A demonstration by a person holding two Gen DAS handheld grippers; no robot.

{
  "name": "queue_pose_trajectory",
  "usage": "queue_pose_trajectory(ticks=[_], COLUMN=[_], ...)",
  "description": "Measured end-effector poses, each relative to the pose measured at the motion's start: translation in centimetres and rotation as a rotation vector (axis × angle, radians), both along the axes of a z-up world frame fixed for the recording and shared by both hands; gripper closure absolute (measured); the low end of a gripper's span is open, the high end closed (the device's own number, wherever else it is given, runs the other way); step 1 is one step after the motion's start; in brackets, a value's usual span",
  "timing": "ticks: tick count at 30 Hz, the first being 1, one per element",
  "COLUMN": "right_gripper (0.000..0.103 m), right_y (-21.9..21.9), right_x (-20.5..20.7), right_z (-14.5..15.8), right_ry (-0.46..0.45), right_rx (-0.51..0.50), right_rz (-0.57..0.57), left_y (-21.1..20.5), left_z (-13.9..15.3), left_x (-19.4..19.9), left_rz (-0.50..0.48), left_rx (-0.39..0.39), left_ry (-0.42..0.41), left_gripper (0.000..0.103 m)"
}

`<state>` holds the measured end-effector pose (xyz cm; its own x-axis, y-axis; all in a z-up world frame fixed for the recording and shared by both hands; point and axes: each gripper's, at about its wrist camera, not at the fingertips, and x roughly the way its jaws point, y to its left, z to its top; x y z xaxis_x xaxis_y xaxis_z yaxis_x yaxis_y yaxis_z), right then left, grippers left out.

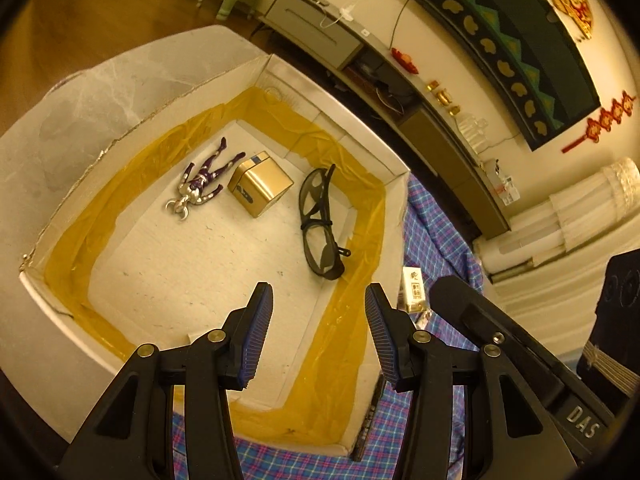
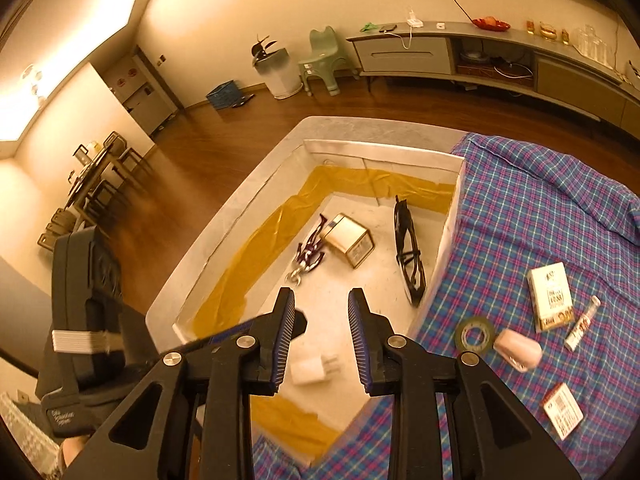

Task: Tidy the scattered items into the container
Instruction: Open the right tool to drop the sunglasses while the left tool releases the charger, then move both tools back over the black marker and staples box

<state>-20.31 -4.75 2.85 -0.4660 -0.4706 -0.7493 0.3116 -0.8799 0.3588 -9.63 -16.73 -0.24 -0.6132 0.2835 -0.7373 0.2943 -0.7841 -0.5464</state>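
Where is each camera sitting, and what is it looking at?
Left wrist: sits on the left tool, looks down into the box at the figure, tin and glasses; its open fingers show, and the other tool at right.
Right wrist: sits on the right tool, looks down at the box, a white plug and the checked cloth; its open fingers show, and the left tool.
Both see the box, figure, tin and glasses.

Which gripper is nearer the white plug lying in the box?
Right. The right gripper hangs directly over the white plug, which shows between its open fingers. The left gripper hovers over the same box, and its view shows no plug.
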Motion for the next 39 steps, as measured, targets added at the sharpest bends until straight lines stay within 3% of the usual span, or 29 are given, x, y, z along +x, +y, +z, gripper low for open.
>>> queue_pose_trajectory(ticks=[8, 13, 19, 28, 33, 39], right_gripper=[0.073, 0.073, 0.068, 0.064, 0.054, 0.046], right_y=[3.0, 5.9, 10.6, 18.3, 19.6, 19.7], right_x=[5.6, 8.9, 12.1, 13.2, 11.8, 8.8], right_z=[2.9, 3.3, 1.8, -5.2, -8.5, -12.3], right_ry=[0.081, 0.109, 0.124, 0.021, -0.008, -0.02], right_rx=[-0.02, -0.023, -0.036, -0.016, 0.102, 0.294], right_rz=[-0.006, -0.031, -0.112, -0.306, -0.292, -0.192], left_y=[5.1, 9.0, 14.5, 20.9, 21.1, 21.1], left_z=[3.2, 3.2, 0.6, -5.6, -9.3, -11.3], left_x=[3.2, 4.9, 7.1, 7.3, 5.4, 4.1], left_rz=[-0.142, -0.248, -0.407, -0.559, -0.565, -0.548], left_rx=[-0.158, -0.176, -0.212, -0.37, -0.287, -0.253], left_ry=[0.202, 0.251, 0.21, 0.115, 0.012, -0.021], left_gripper=[0.052, 0.052, 0.052, 0.052, 0.052, 0.052])
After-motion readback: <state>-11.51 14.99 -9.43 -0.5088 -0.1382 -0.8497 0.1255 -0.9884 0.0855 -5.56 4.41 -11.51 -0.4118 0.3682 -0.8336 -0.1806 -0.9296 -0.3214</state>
